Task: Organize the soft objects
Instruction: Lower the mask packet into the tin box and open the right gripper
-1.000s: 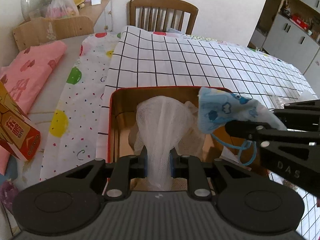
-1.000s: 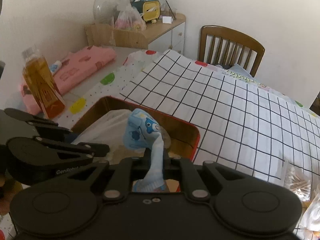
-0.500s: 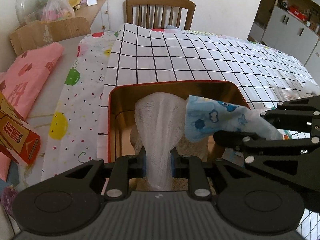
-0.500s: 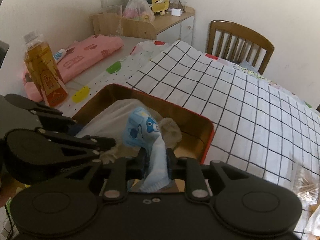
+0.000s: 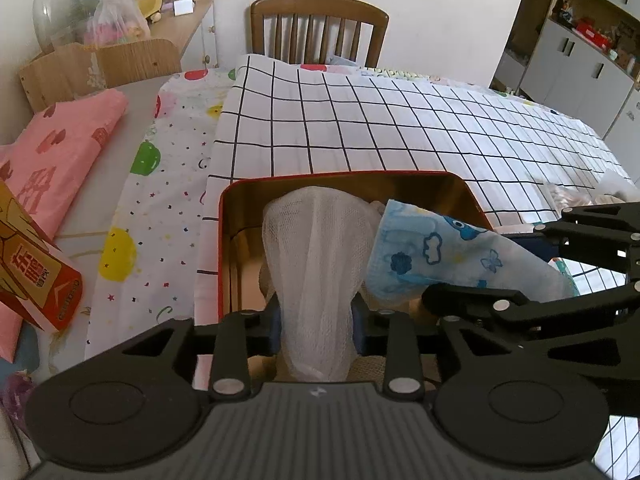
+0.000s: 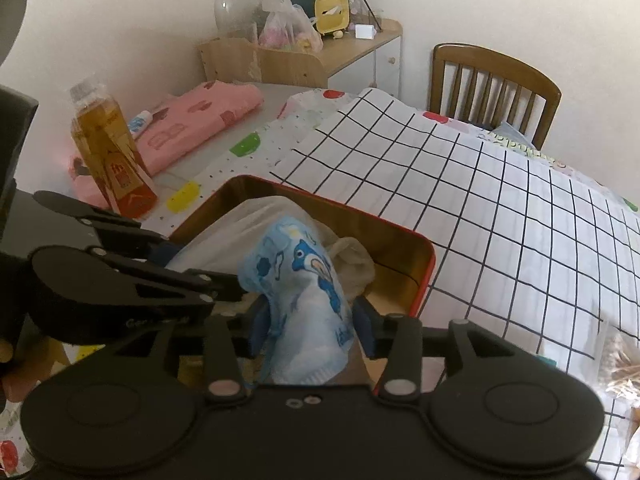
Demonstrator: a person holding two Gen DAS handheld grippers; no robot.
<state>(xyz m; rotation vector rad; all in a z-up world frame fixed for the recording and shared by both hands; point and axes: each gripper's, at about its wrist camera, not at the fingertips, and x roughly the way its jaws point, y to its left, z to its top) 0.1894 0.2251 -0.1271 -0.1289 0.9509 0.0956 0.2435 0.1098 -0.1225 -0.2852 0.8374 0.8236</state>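
White mesh cloth [image 5: 316, 272]; blue cartoon-print mask [image 6: 308, 292]

not much readable tbh. orange carton [image 5: 38, 276] at left edge of desk: big Chinese characters on label, can't make them out. left claw [image 6: 224, 280] body has faint embossed lettering, starts "Ge", rest blurred. blue print mask [image 6: 308, 300]: few blue letters near hem, illegible.
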